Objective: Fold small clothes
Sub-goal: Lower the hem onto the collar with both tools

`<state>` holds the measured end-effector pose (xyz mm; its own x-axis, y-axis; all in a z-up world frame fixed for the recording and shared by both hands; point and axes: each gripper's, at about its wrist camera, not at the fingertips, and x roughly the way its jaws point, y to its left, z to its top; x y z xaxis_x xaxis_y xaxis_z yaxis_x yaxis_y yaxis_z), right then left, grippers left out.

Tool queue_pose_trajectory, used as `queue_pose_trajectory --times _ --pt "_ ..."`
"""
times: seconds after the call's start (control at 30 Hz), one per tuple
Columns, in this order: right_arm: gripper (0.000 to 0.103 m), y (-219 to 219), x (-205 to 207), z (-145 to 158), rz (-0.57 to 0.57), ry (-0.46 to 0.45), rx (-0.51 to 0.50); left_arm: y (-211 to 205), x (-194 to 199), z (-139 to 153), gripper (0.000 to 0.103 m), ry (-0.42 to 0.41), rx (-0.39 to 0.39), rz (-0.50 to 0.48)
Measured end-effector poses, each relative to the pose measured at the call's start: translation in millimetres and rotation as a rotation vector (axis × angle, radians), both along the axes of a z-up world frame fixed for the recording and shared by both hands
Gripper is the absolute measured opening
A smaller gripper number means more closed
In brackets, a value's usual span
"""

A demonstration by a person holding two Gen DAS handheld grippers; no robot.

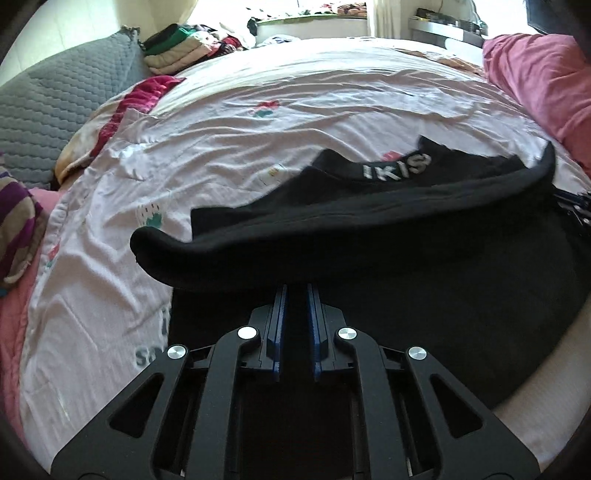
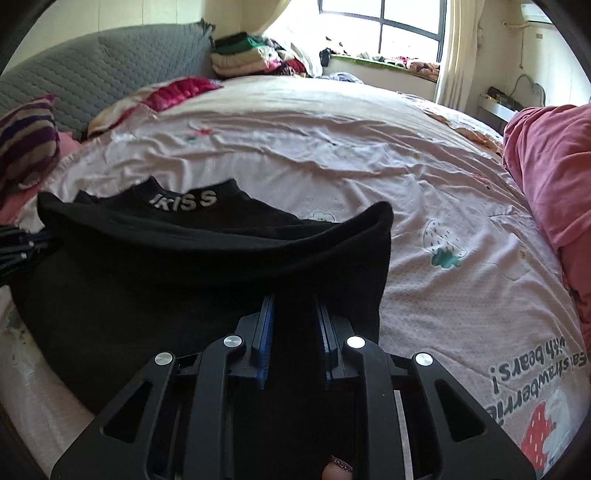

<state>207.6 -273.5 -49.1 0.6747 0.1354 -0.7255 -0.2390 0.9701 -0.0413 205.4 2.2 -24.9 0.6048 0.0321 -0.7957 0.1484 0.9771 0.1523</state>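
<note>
Left wrist view first, going left to right. Far left there's a striped purple and tan cushion, and above it in the upper left a grey quilted headboard. Next to that, near the top, a pile of folded clothes. The pale pink bedsheet with little strawberry prints fills the middle. The black top lies across the lower centre and right, white letters on its collar, and its near edge is lifted and rolled up off the sheet. The left gripper sits bottom centre, blue pads almost together with black cloth pinched between them. Far right there's a pink blanket bunched up.

Right wrist view: same striped cushion at the far left, grey headboard upper left, clothes pile top centre under the window. The black top takes up the lower left and centre here, near hem raised and curled over. The right gripper at bottom centre has its blue pads a bit further apart than the other one, but the gap is packed with black fabric, so it's clamped on the top. The bedsheet runs off to the right, with printed upside-down text in the lower right, and the pink blanket is on the far right edge.
</note>
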Motion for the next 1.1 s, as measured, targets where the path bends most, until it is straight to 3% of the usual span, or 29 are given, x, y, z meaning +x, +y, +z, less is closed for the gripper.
queue_pose_trajectory --times 0.13,0.4,0.53,0.63,0.87,0.93,1.0,1.1 --pt "0.020 0.0 15.3 -1.9 -0.017 -0.001 0.011 15.1 15.4 0.1 0.011 -0.010 -0.028 0.053" --pt "0.020 -14.2 36.4 3.2 -0.093 -0.023 0.039 57.5 33.5 10.8 0.014 -0.045 -0.084 0.180" --pt "0.025 -33.0 39.5 5.1 -0.163 -0.031 0.064 81.9 38.9 12.0 0.023 -0.047 -0.128 0.247" --pt "0.039 -47.5 43.1 4.7 -0.199 -0.015 0.093 90.2 43.0 6.9 0.028 -0.023 -0.167 0.258" --pt "0.039 -58.2 50.9 -3.8 -0.183 0.047 0.168 89.5 52.1 -3.9 0.032 0.007 -0.213 0.242" --pt "0.036 -57.6 50.9 -4.3 -0.172 0.052 0.180 87.5 51.9 -4.1 0.027 0.007 -0.218 0.232" --pt "0.024 -55.9 50.1 -4.2 -0.151 0.056 0.194 83.8 51.0 -3.6 0.012 0.003 -0.207 0.219" --pt "0.008 -50.5 47.9 -3.5 -0.131 0.050 0.184 78.1 48.6 -0.8 0.003 -0.018 -0.175 0.209"
